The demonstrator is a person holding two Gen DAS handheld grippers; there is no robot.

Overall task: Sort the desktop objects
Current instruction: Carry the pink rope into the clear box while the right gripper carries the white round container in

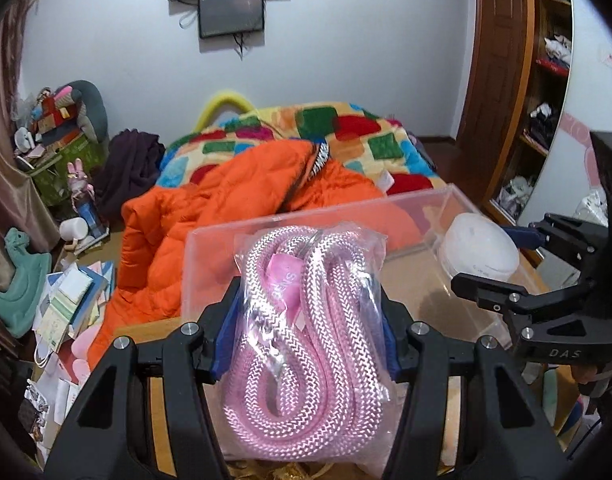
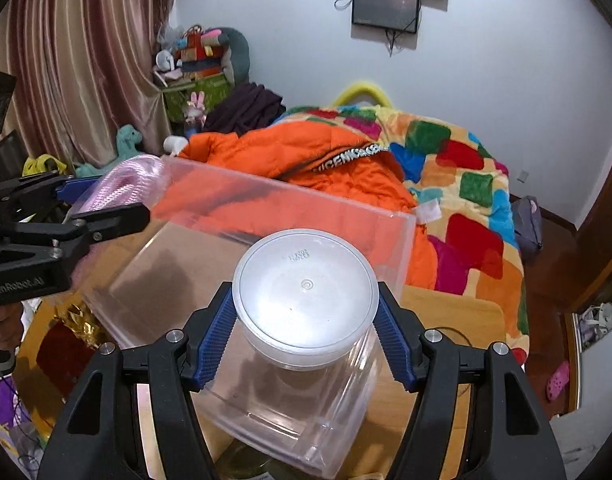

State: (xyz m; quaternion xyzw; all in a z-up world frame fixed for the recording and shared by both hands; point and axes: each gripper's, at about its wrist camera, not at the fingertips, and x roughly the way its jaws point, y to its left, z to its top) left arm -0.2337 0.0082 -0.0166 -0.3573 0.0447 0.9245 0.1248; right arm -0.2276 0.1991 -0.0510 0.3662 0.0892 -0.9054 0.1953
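My left gripper (image 1: 308, 314) is shut on a clear bag of coiled pink rope (image 1: 306, 320), its blue pads pressing both sides of the bag. The bag hangs over the near wall of a clear plastic box (image 1: 209, 236) on the wooden table. My right gripper (image 2: 306, 340) is shut on a white round lidded tub (image 2: 306, 296), held above the same clear box (image 2: 289, 196). Each gripper shows in the other's view: the right gripper (image 1: 490, 258) with the tub (image 1: 482, 246) at the box's right end, the left gripper (image 2: 109, 202) with the pink bag (image 2: 125, 184) at its left end.
The wooden table (image 2: 446, 312) carries the box and a crumpled gold foil item (image 2: 81, 324). Behind it lies a bed with an orange jacket (image 1: 209, 216) and a patchwork blanket (image 2: 466, 168). Papers and toys (image 1: 73, 292) litter the left side; a wooden shelf (image 1: 542, 92) stands at right.
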